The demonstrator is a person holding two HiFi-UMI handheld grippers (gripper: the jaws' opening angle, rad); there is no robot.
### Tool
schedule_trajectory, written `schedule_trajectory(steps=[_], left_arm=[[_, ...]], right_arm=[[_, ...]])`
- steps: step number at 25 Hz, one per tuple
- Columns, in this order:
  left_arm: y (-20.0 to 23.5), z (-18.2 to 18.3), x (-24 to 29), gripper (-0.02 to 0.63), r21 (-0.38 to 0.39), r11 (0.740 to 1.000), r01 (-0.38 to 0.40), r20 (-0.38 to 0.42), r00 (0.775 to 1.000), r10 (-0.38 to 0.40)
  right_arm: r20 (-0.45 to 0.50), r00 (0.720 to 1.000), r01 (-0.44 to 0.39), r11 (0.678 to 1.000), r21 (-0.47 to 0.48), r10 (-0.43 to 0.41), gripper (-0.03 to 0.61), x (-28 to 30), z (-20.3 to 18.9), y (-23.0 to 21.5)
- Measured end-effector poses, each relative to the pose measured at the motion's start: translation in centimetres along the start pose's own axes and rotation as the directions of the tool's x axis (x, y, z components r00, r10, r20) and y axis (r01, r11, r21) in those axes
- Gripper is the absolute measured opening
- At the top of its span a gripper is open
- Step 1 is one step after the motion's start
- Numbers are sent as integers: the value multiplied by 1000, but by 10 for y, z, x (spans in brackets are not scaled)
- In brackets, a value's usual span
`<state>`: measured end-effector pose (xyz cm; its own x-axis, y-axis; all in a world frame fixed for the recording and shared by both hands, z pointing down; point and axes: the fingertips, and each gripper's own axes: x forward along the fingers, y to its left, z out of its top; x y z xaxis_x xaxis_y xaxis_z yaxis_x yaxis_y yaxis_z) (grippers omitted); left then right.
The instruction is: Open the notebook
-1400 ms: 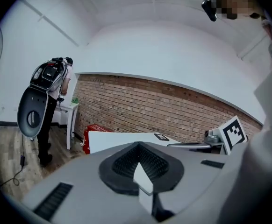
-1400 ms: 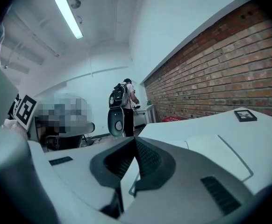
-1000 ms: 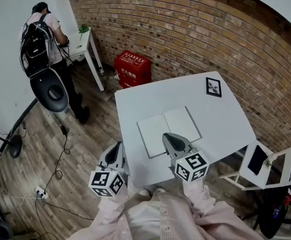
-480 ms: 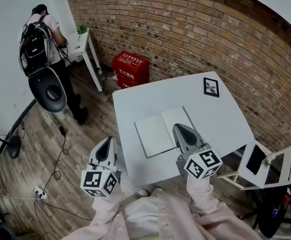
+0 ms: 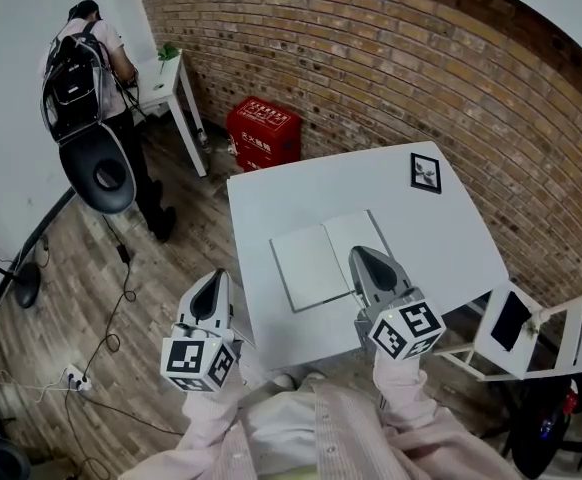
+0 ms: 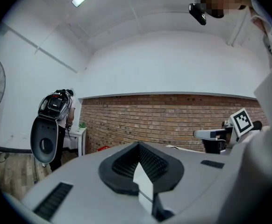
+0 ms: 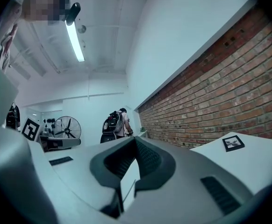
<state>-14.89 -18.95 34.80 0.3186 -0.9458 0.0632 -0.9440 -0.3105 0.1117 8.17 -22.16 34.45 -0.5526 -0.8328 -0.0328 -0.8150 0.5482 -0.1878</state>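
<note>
Though the notebook [image 5: 311, 263] lies open, your right hand-held gripper [image 5: 363, 257], pressed together empty like the left hand-held gripper [image 5: 213, 283], could snag a page if lowered.

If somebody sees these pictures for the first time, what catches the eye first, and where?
The notebook lies open with blank white pages near the middle of the white table. The right tool, shut and empty, overlaps the notebook's right page in the head view; the left tool is beyond the table's left edge. A brick wall runs behind the table.
</note>
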Motion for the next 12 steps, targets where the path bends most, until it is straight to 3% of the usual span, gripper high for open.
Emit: schedule_trajectory(steps=[12], left_arm=[[6, -3, -2, -8, -9, 1000, -26, -8, 1000, 26]], right_arm=[[-13, 1000, 14, 1000, -13, -15, 3, -1, -8, -2]])
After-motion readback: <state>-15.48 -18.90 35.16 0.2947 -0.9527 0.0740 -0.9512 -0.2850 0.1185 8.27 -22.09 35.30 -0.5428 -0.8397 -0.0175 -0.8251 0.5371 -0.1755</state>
